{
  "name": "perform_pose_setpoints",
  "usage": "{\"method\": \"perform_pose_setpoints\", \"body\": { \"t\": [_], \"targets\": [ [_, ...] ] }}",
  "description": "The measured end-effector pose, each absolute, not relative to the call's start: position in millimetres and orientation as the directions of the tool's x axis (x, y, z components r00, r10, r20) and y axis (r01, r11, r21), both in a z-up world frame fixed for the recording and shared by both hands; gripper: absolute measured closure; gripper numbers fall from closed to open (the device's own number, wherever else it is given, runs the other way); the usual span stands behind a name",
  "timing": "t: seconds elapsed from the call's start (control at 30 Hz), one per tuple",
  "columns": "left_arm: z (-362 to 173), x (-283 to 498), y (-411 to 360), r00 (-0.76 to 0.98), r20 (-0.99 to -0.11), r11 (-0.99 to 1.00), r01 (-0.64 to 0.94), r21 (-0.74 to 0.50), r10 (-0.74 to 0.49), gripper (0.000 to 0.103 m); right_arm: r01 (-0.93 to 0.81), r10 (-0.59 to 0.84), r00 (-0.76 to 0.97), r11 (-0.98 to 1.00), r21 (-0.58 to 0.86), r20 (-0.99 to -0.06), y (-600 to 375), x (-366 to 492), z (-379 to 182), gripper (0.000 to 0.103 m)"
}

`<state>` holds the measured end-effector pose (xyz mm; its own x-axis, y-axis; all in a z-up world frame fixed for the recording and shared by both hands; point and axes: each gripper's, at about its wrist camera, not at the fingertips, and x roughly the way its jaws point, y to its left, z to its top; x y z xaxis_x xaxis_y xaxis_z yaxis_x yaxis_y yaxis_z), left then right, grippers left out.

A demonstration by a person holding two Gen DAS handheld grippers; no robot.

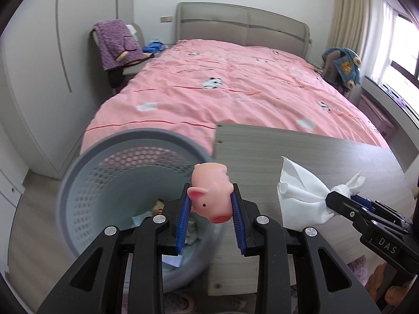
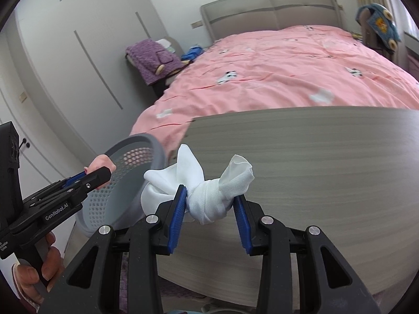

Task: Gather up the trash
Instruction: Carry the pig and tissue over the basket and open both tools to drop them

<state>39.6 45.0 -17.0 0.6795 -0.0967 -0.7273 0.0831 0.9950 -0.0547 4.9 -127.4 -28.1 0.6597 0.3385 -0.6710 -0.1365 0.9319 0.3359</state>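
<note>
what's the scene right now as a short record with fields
left gripper: shut on pink pig toy, held over the basket's near rim
right gripper: shut on white tissue, above the table
basket: grey, perforated, some trash already inside, beside the table
table: wood grain, in front of pink bed

My left gripper (image 1: pixel 210 204) has its blue pads (image 1: pixel 184 217) pressed in from both sides, clamped on the pink pig toy (image 1: pixel 210 196) between its tips; my right gripper (image 2: pixel 210 204) is pinched on the white tissue (image 2: pixel 207 196), which bulges ahead of its fingers; off to its left the other gripper reaches forward, level with it; my hand (image 2: pixel 36 269) wraps that handle from below.
</note>
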Motion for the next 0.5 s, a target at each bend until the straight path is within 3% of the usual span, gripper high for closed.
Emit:
{"method": "perform_pose_setpoints", "body": {
  "t": [0.5],
  "targets": [
    [-28.2, 47.6, 131.3, 0.665, -0.744, 0.995, -0.099, -0.001, 0.065, 0.074, -0.335, 0.455, 0.591, 0.890, 0.310, -0.666, -23.5, 48.5, -18.8, 0.067]
  ]
}}
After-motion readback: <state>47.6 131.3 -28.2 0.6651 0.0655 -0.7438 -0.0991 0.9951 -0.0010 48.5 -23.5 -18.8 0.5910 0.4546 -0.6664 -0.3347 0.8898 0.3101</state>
